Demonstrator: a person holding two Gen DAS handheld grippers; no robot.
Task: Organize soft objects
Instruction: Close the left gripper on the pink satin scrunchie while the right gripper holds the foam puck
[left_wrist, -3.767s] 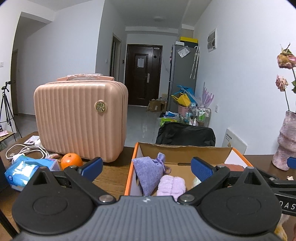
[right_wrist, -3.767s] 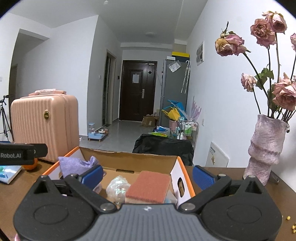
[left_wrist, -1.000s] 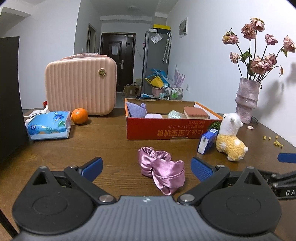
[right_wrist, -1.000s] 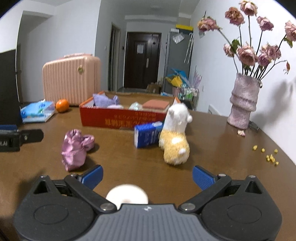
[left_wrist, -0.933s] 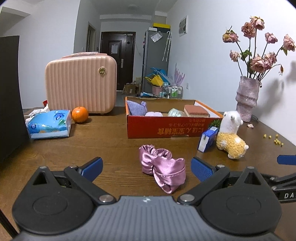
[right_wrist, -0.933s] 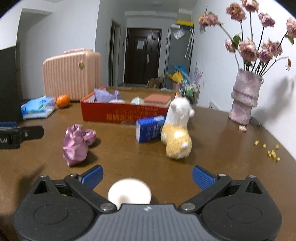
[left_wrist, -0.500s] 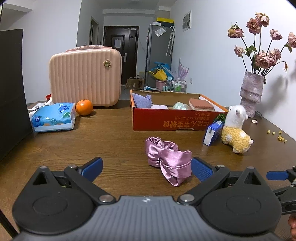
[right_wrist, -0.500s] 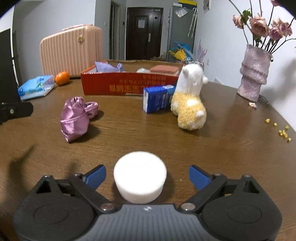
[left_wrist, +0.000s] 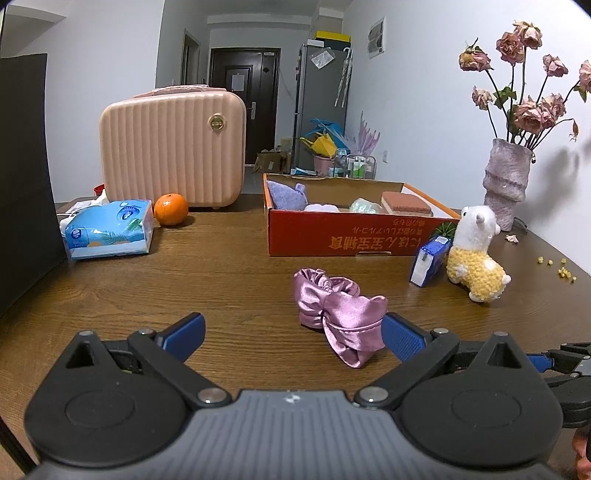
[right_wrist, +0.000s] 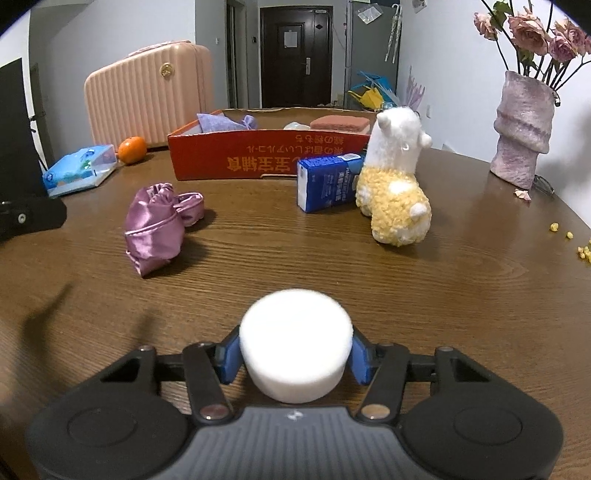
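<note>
Since a second ago the right gripper has sunk and its jaws have just been closing, now pinching the sponge on the desk; left gripper gapes wide; box holds four items, scrunchie and llama remain out.

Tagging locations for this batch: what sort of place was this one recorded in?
Most likely a lived-in flat, at a wooden dining table: behind it a hallway runs to a dark front door beside a fridge, and a vase of dried roses stands on the table.

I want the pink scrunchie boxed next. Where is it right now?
In the left wrist view the pink scrunchie lies on the table, just ahead of the left gripper, in front of the red box.
</note>
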